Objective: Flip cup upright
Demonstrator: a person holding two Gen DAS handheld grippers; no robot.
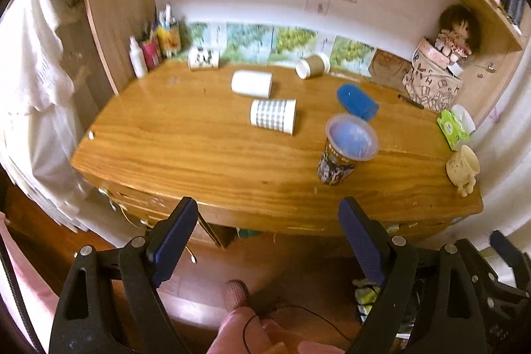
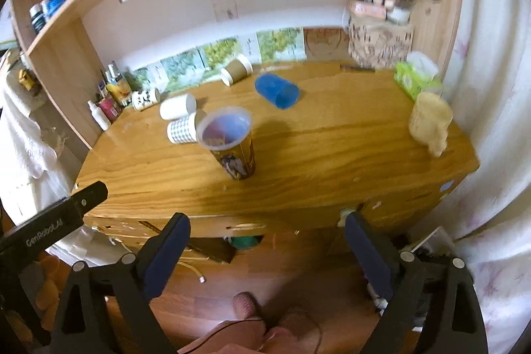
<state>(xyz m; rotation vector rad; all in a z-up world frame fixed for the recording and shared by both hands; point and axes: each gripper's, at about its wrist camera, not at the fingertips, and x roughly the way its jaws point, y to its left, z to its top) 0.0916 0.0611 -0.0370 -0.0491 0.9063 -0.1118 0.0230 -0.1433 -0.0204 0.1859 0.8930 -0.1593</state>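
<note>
- One cup's already sorted: the printed plastic cup point(image 1: 345, 151) stands upright near the front of the wooden counter point(image 1: 199, 161), mouth up.
- Plenty left though. The blue cup point(image 1: 356, 102) lies on its side just behind it, the checkered paper cup point(image 1: 273, 115) and the white cup point(image 1: 251, 83) are tipped over mid-counter, and the brown paper cup point(image 1: 312, 65) plus a panda mug point(image 1: 203, 58) are down near the back wall.
- Left hand-held gripper point(image 1: 267, 241) hangs off the front edge, jaws wide apart, nothing in them.
- Right hand-held gripper point(image 2: 267, 249), same deal: spread wide and empty, short of the counter.
- I'd guess the blue cup goes next, being closest.
</note>
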